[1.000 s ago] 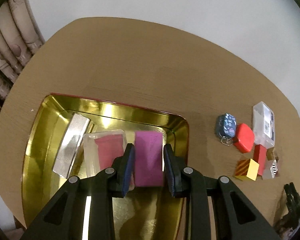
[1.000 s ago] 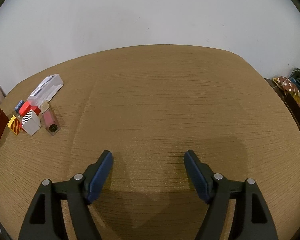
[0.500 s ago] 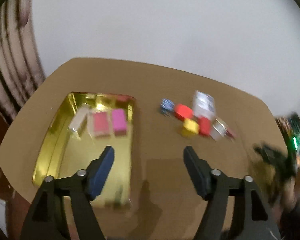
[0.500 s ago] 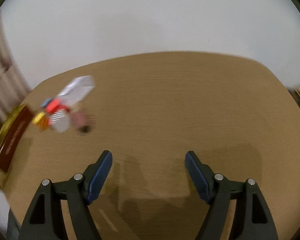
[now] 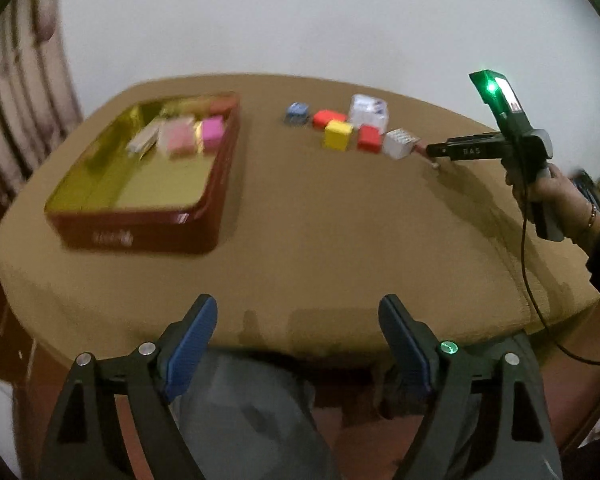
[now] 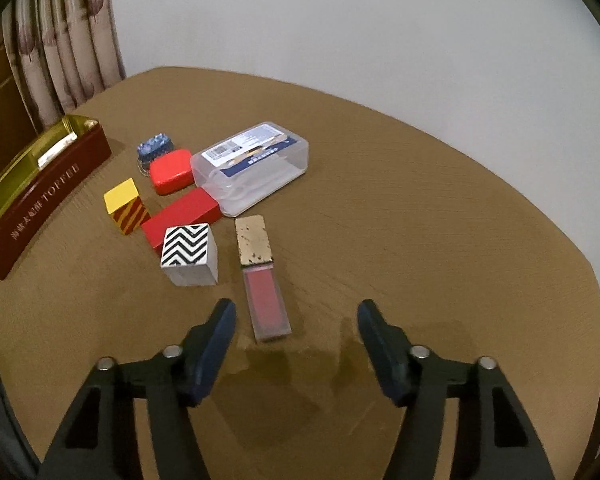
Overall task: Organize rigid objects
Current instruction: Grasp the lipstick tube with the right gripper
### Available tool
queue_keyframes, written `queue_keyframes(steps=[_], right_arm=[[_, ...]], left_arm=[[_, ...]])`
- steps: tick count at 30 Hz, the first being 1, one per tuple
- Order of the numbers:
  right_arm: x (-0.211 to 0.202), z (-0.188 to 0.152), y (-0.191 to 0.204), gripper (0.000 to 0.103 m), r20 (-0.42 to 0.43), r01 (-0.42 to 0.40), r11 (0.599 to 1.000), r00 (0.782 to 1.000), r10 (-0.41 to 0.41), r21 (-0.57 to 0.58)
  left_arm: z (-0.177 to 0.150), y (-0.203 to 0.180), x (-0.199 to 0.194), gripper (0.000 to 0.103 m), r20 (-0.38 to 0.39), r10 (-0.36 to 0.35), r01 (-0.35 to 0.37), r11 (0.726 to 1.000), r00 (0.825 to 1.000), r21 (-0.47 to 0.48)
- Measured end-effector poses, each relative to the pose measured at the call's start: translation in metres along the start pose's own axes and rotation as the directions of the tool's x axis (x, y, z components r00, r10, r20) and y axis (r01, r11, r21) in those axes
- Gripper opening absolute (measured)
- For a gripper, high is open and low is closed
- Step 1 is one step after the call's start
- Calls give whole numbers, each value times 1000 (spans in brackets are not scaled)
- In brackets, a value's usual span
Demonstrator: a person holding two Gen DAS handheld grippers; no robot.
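A red tin with a gold inside point(image 5: 140, 184) holds a silver bar point(image 5: 144, 140), a pink box point(image 5: 176, 140) and a magenta block point(image 5: 213, 133). My left gripper point(image 5: 296, 344) is open and empty, back past the table's near edge. My right gripper point(image 6: 294, 332) is open, just behind a pink lip-gloss tube point(image 6: 262, 280). Beyond it lie a zigzag cube point(image 6: 189, 254), a red bar point(image 6: 182, 216), a yellow striped block point(image 6: 126, 206), a red case point(image 6: 171, 171), a blue patterned piece point(image 6: 154, 148) and a clear plastic box point(image 6: 252, 166). The right gripper also shows in the left wrist view point(image 5: 436, 151).
The tin's side point(image 6: 40, 204) stands at the left in the right wrist view. A curtain point(image 6: 64, 52) hangs behind the round brown table point(image 6: 420, 220). A hand point(image 5: 556, 192) and cable show at the right in the left wrist view.
My left gripper let go of the magenta block in the tin, opened and pulled far back off the table. My right gripper swung left and forward to the loose objects.
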State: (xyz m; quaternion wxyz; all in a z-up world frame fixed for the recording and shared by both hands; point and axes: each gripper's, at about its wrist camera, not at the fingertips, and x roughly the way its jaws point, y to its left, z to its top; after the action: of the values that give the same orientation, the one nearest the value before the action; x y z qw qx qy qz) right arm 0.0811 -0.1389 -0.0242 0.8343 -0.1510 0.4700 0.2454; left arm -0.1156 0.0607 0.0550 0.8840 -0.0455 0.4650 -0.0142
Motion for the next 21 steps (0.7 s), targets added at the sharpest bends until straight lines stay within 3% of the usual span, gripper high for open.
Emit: queue_keyframes(steps=[5, 7, 9, 10, 13, 16, 19, 21], right_arm=[[17, 12, 11, 55, -55, 10, 999, 998, -13, -48], [24, 17, 15, 41, -80, 4, 998, 997, -9, -62], [28, 23, 18, 34, -100, -2, 998, 995, -5, -69], [29, 25, 19, 21, -112, -8, 998, 994, 1, -63], [26, 23, 20, 20, -132, 22, 999, 991, -27, -35], [9, 14, 4, 20, -134, 21, 995, 991, -8, 93], [-33, 15, 7, 20, -54, -73, 986, 995, 82, 153], [-64, 30, 30, 20, -1, -131, 984, 991, 133, 121]], left_arm=[[-20, 15, 5, 80, -60, 9, -12, 999, 998, -46], [-24, 20, 8, 80, -79, 7, -12, 998, 997, -66], [-27, 26, 9, 80, -90, 2, -11, 996, 996, -90], [-27, 28, 9, 80, -94, 2, -11, 995, 996, -97], [-27, 34, 1, 80, -72, 25, -32, 994, 997, -108], [-28, 44, -12, 80, -39, 63, -68, 988, 997, -135], [-33, 58, -25, 82, -17, 98, -100, 980, 995, -175], [-35, 68, -29, 83, -20, 113, -115, 972, 993, -207]])
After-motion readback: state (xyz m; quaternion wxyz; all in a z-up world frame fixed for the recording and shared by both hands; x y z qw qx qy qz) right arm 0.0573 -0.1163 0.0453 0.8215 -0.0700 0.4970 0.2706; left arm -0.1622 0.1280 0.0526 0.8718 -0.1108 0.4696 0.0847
